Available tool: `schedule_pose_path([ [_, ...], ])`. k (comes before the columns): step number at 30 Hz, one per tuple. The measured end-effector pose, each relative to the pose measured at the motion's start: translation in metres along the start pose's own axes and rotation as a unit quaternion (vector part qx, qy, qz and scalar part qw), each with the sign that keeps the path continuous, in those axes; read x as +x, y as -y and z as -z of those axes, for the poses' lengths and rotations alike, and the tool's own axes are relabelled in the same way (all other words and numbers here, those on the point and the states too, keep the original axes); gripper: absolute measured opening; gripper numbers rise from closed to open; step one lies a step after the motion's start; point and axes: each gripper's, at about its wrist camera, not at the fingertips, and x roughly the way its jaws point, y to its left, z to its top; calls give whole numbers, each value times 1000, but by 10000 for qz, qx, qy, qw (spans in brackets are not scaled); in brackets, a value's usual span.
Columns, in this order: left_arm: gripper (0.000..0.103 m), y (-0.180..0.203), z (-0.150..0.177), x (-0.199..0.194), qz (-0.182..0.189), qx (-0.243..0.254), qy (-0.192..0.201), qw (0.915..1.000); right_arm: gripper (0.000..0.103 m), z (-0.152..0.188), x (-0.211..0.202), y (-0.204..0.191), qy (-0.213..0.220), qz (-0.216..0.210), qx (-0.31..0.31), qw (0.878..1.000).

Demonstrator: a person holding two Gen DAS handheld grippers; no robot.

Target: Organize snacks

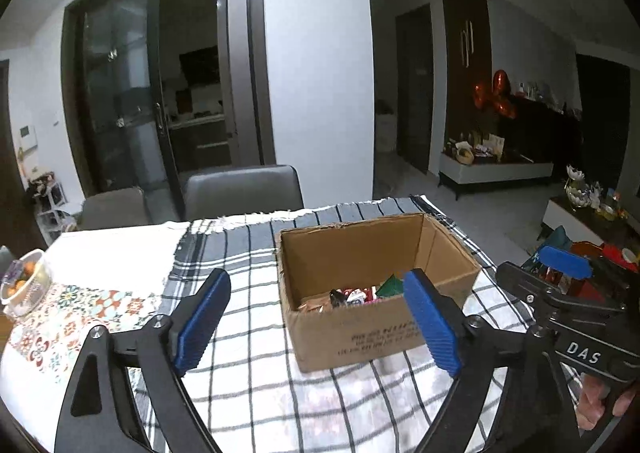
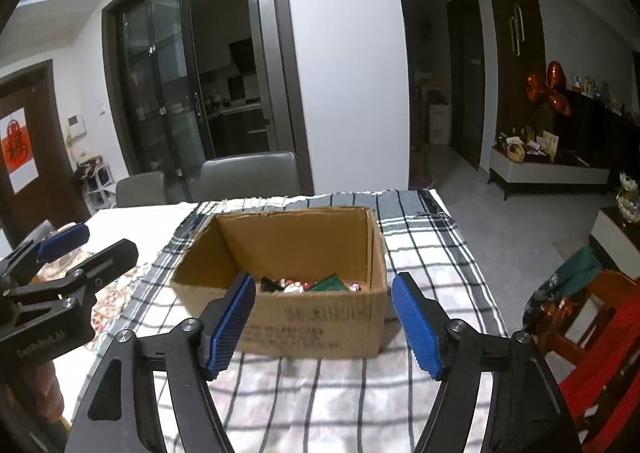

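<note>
open brown corrugated cardboard box (image 2: pixel 320 317) mid-table on fringed black-and-white plaid cloth (image 2: pixel 304 405) | crinkly foil snack packets (image 2: pixel 320 285) heaped on its floor | left gripper (image 1: pixel 318 323) ribbed blue pads wide, empty | right gripper (image 2: pixel 325 323) likewise wide, empty

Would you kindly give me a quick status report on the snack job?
Left gripper and right gripper: jaws open, empty, short of the box. Snacks lie inside the box. Nothing between grippers and box.
</note>
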Motion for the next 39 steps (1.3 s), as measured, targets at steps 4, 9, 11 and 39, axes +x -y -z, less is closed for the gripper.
schedule_pose_path([
  [4,96,3,15,-29,-93,22,172,9998,79,14,-33,-4,250,119,-55,9996],
  [9,101,10,33,-60,-135,52,315,9994,85,31,-66,-11,381,151,-146,9991],
  [11,103,10,39,-71,-146,38,381,9992,85,37,-78,-12,438,131,-150,9988],
  [39,103,29,90,-138,-180,54,511,9985,85,95,-143,-16,615,51,-172,9979],
])
